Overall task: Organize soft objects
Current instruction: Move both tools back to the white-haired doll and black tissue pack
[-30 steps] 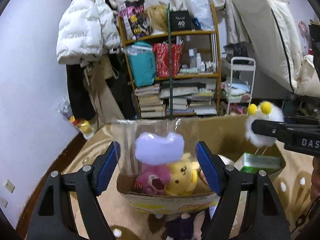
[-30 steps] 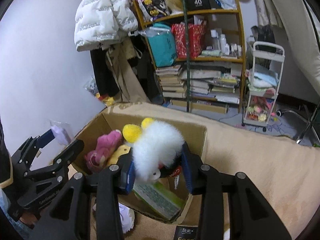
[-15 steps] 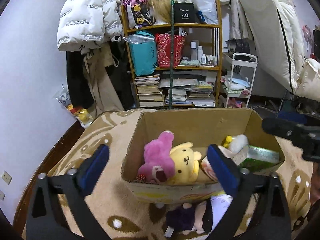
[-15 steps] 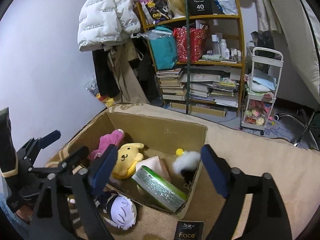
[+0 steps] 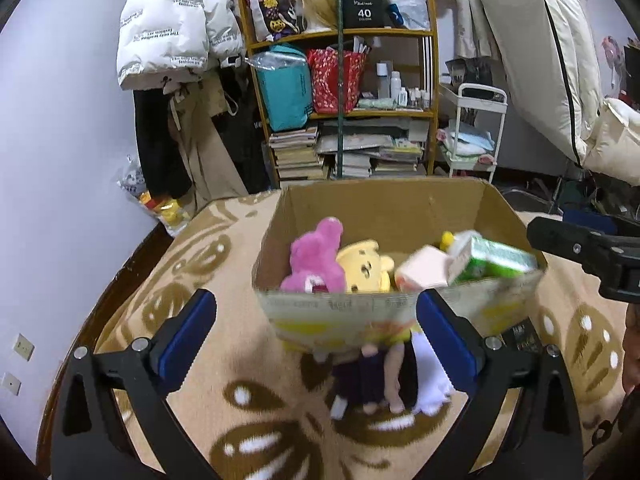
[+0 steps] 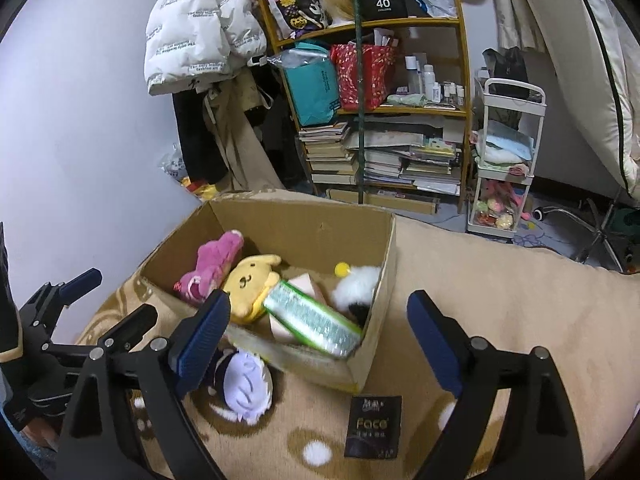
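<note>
A cardboard box (image 5: 400,200) (image 6: 304,232) stands on the patterned blanket. Inside lie a pink plush (image 5: 320,256) (image 6: 212,264), a yellow plush (image 5: 366,266) (image 6: 252,280), a white fluffy toy with yellow pompoms (image 6: 356,284), a pink pack (image 5: 424,268) and a green pack (image 5: 492,260) (image 6: 312,320). A dark-clothed doll with pale lilac hair (image 5: 376,376) (image 6: 244,376) lies on the blanket in front of the box. My left gripper (image 5: 316,340) is open and empty above this doll. My right gripper (image 6: 316,340) is open and empty over the box's near right corner.
A bookshelf (image 5: 352,120) with books and bags stands behind the box. A white trolley (image 6: 508,160) stands to its right. A white jacket (image 5: 176,28) hangs on the wall. A black packet marked "Face" (image 6: 372,424) lies on the blanket.
My left gripper let go of the lilac-haired doll and my right let go of the white fluffy toy, which now lies in the box. Both grippers opened wide and moved back and down.
</note>
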Demonstrator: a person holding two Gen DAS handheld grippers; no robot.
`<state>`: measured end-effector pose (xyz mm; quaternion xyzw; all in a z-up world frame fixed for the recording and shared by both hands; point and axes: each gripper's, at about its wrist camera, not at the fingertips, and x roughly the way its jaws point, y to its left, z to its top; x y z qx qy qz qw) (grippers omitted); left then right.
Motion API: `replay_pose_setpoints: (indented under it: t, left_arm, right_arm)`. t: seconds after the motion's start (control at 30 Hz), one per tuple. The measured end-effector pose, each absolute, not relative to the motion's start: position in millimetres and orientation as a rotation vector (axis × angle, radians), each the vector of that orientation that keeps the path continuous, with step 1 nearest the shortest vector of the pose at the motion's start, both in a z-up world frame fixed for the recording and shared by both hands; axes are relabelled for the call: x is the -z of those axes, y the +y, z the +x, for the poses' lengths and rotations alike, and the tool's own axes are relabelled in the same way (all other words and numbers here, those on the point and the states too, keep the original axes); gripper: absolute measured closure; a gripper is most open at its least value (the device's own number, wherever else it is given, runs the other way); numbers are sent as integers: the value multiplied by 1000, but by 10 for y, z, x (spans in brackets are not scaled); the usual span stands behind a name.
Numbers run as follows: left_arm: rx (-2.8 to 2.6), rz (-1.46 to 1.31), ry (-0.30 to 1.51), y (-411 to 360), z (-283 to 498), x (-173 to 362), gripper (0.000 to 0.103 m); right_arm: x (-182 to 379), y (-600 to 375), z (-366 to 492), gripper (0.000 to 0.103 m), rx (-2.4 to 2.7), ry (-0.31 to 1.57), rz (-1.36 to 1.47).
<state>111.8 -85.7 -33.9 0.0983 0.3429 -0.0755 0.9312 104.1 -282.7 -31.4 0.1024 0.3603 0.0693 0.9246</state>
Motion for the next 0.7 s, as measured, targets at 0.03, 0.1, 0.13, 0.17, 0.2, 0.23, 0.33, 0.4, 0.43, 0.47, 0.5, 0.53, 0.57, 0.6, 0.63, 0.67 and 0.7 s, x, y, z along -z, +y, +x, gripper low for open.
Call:
replay_pose_setpoints:
  t: [0.03,0.1,0.13,0.17,0.2,0.23,0.33,0.4,0.43,0.47,0.5,0.53,0.57,0.6,0.63,0.67,0.7]
  left_arm:
    - [158,207,709,-862,1074,339,4]
    - [160,224,716,-870,985,337,4]
    - [162,227,717,-870,956,330,4]
    - [163,230,719,-871,921,326,4]
    - [162,228,725,-867,878,320,4]
    - [162,221,729,-857,842,323,4]
    - [166,192,760,-811,753,349,4]
    - [168,193,771,-791,694,356,4]
    - [171,196,772,-785,677,350,4]
    - [175,195,773,-778,655,343,4]
    - [178,189,774,-763,638,333,4]
    - [180,182,774,-755,629,328,4]
    - [181,177,775,-746,622,324,4]
    - [179,174,777,-738,623,323,4]
    - [180,172,780,-732,626,322,4]
    - [181,171,782,-729,622,328,4]
    - [180,173,782,-727,627,325,4]
  right_arm:
    - [312,-2819,1007,9,-138,741,208]
    - [309,-2815,938,9,-133,745,211]
    - [309,-2814,896,9,-127,748,218]
    - [311,-2808,865,9,-125,750,224]
    - [312,-2807,835,9,-123,753,231]
    - [316,-2806,792,9,-119,757,237]
    - [328,-2799,705,9,-111,770,244]
    - [333,-2796,659,9,-102,774,246]
    - [338,-2797,622,9,-97,778,252]
    - [346,-2799,589,9,-95,781,261]
    - [357,-2805,556,9,-94,784,275]
    - [361,-2807,536,9,-94,786,283]
    - [368,-2806,511,9,-93,788,289]
    - [375,-2801,497,9,-91,791,288]
    - [382,-2791,482,9,-91,795,284]
    - [388,-2783,470,9,-89,797,278]
    - [386,-2780,477,9,-86,799,273]
